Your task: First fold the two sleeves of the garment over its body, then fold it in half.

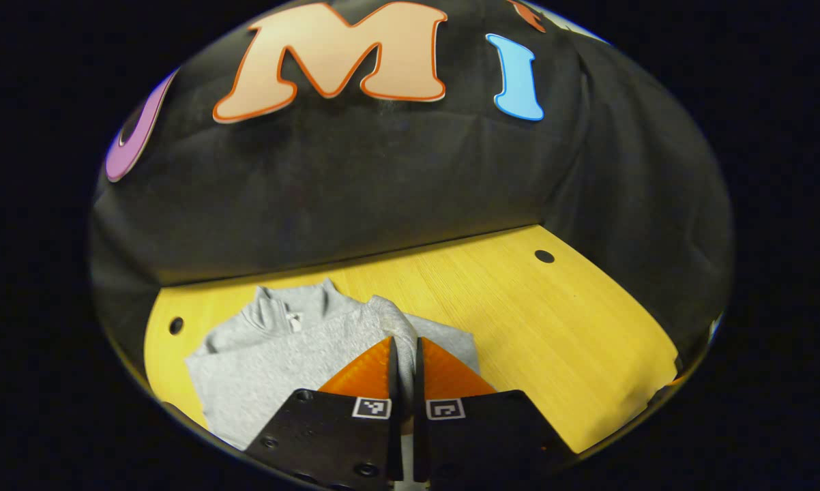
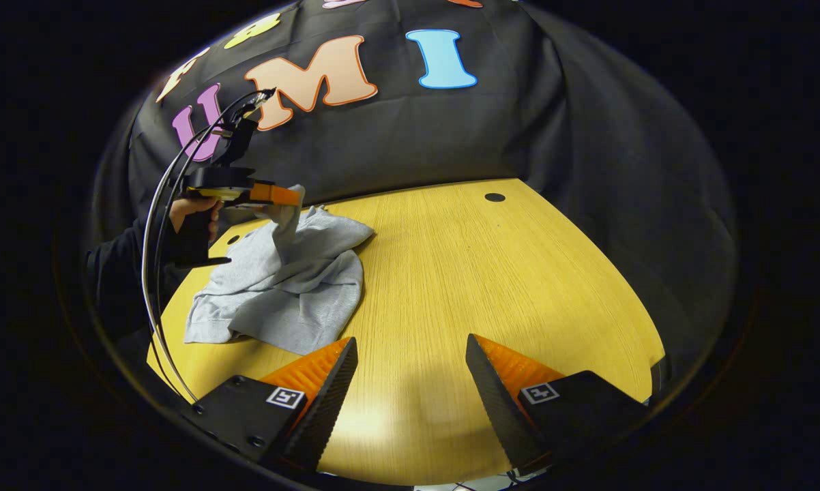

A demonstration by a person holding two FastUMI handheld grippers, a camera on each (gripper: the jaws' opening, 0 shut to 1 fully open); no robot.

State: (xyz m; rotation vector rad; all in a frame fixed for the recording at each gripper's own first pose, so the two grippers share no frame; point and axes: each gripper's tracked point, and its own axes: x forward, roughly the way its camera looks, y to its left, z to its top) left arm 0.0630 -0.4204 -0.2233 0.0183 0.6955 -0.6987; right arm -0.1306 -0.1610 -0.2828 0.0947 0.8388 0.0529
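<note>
Yellow wooden tabletop (image 2: 492, 273) under a black cloth wall: the grey garment (image 2: 294, 286) lies bunched on the left side of the right gripper's view, well ahead of it. The left gripper (image 1: 404, 354) has its fingers pressed together on a fold of the cloth, apparently a sleeve, and lifts it clear of the table, likely to carry it across the body. The right gripper (image 2: 410, 368) hangs wide open and empty above bare wood, seemingly awaiting its turn.
</note>
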